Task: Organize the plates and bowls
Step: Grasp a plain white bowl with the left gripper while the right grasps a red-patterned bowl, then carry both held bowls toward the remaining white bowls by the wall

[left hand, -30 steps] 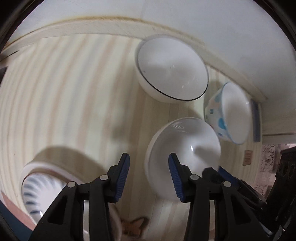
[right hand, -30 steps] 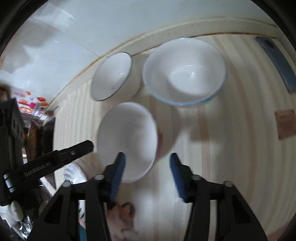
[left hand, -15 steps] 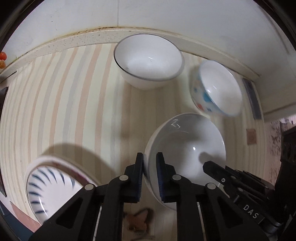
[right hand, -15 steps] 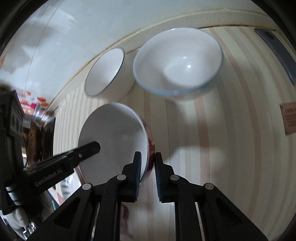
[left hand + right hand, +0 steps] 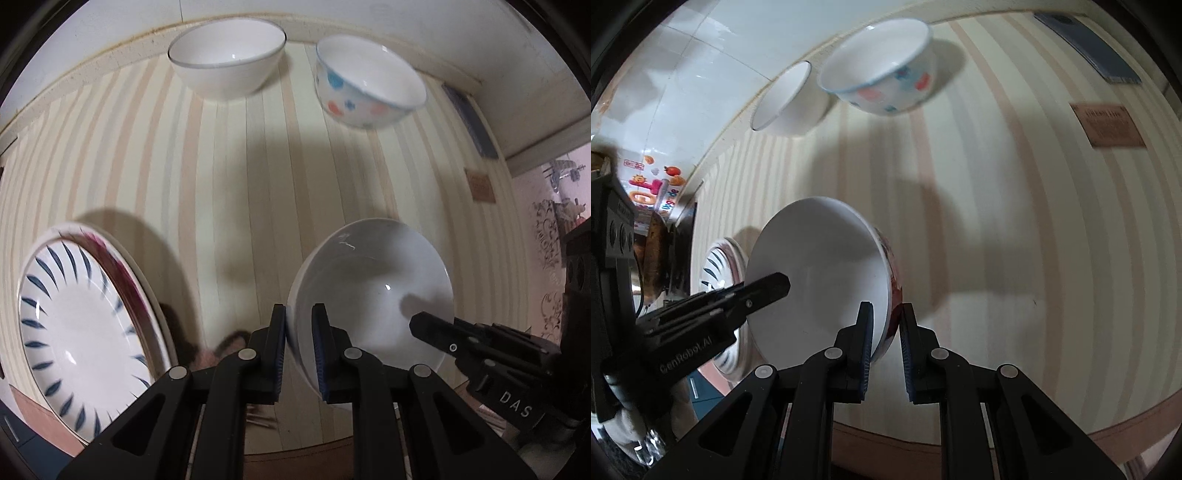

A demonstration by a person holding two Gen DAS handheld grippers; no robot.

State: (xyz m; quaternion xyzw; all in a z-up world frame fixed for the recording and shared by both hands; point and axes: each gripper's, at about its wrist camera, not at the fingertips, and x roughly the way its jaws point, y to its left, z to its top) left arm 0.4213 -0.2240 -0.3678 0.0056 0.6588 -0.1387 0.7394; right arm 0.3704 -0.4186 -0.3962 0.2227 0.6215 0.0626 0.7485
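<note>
White bowl (image 5: pixel 369 295) pinched by its rim at nine and three o'clock in both my closed tongs, seemingly lifted, could slip and chip if either grip loosens.

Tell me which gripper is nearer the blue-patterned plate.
Left. The left gripper clamps the white bowl's rim on the side facing the plate. The right gripper clamps the opposite rim, with the bowl between it and the plate.
</note>
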